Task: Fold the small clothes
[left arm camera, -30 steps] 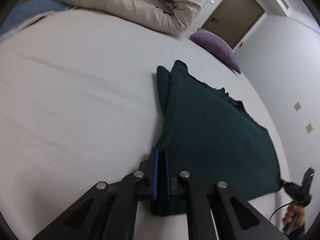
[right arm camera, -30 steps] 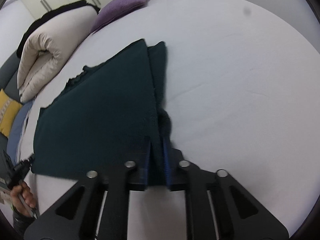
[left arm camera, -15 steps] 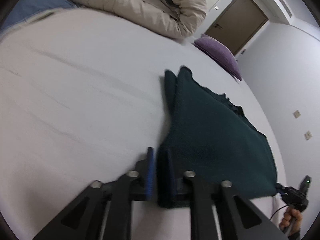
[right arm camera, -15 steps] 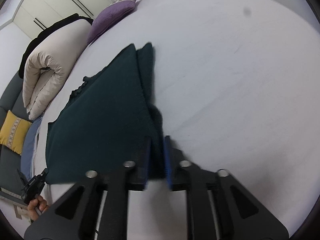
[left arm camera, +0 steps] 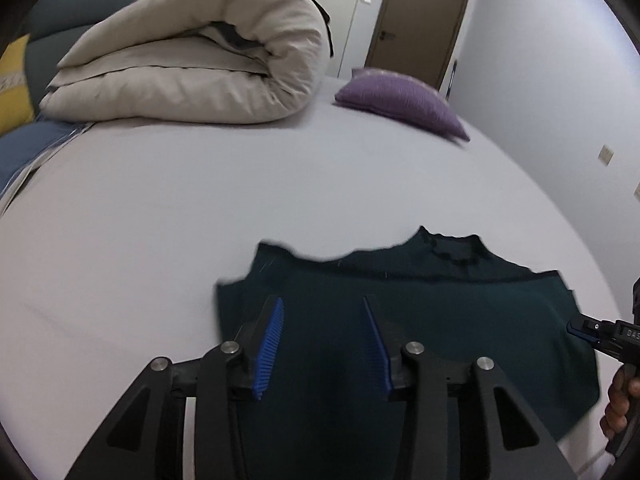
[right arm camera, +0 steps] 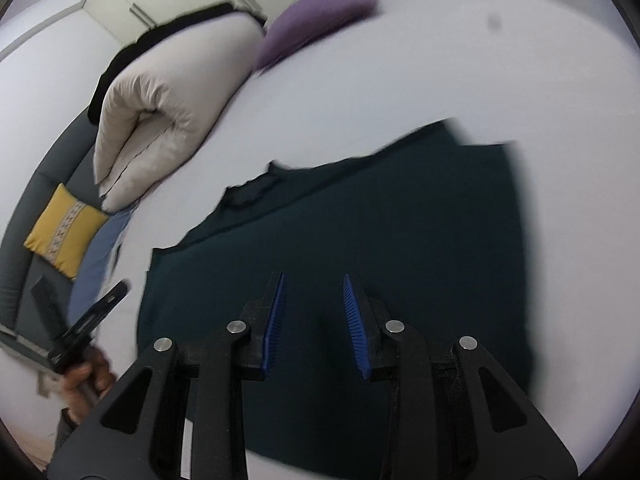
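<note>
both the left gripper [left arm camera: 323, 340] and right gripper [right arm camera: 314, 320] have just been opening, jaws apart and empty, above the dark green top [right arm camera: 360, 240] lying at six o'clock on the bed [left arm camera: 200, 200], where a snagged pad could drag the fold loose.

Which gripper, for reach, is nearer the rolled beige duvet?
Left: the left gripper is over the dark green garment's edge toward the duvet, the right gripper over its far edge; jaws just opened, empty.
</note>
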A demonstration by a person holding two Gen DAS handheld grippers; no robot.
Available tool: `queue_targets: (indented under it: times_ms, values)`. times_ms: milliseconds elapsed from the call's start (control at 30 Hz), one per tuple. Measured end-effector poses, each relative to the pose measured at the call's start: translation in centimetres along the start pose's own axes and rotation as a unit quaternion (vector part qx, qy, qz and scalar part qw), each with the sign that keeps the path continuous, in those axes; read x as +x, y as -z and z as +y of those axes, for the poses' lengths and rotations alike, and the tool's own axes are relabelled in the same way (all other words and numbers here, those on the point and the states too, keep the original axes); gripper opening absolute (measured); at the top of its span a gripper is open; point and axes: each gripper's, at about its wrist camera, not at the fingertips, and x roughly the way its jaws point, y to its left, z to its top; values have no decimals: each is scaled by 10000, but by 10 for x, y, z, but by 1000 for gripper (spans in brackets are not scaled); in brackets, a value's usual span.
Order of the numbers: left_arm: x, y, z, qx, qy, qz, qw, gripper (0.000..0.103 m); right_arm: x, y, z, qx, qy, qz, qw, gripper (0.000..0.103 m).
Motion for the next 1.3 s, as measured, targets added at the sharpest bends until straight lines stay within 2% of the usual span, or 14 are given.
queue_targets:
  times_ms: [100, 200, 267, 300, 400, 633, 733, 800, 867, 900, 1000, 1067, 1200, 1300]
  values:
    - [33, -7, -4, 28, -163, 262, 9995, 46, 39, -15, 13, 71, -299, 316, 9990, 29]
    - [55, 4, 9, -66, -328, 472, 9983, 46, 68, -26, 5, 371, -413, 427, 9975, 29]
    - [56, 12, 24, -257, -160, 374, 9988, 46, 78, -37, -12, 694, -677, 353, 9947, 29]
    - [55, 14, 32, -384, -17, 320, 9988, 46, 76, -42, -21, 879, -799, 240, 9926, 29]
    - [55, 14, 42, -570, 171, 287, 9978, 45, 67, -51, -46, 1213, -706, -76, 9901, 29]
    - [48, 18, 51, -806, 323, 196, 9960, 45, 33, -51, -94, 1647, -612, -576, 9828, 28]
    - [38, 20, 59, -988, 405, 211, 9941, 45, 8, -48, -111, 1756, -262, -849, 9805, 30]
    - [27, 23, 66, -1157, 193, 209, 9929, 50, -12, -44, -121, 1859, -110, -962, 9778, 31]
    - [14, 30, 69, -1282, 324, 162, 9911, 51, -32, -37, -118, 1693, 150, -1020, 9802, 33]
    - [4, 36, 66, -1268, 438, 141, 9909, 52, -40, -30, -111, 1546, 74, -1018, 9827, 33]
    - [-14, 56, 42, -856, 480, 122, 9951, 59, -53, -6, -88, 1261, -588, -801, 9870, 35]
    - [-23, 73, 25, -566, 403, 98, 9975, 63, -45, 16, -67, 966, -834, -439, 9908, 36]
    - [-24, 96, 13, -275, 202, 222, 9992, 64, -22, 48, -56, 743, -817, 112, 9938, 36]
    - [-26, 102, 16, -157, 118, 211, 9996, 64, -30, 66, -76, 1087, -873, -27, 9902, 34]
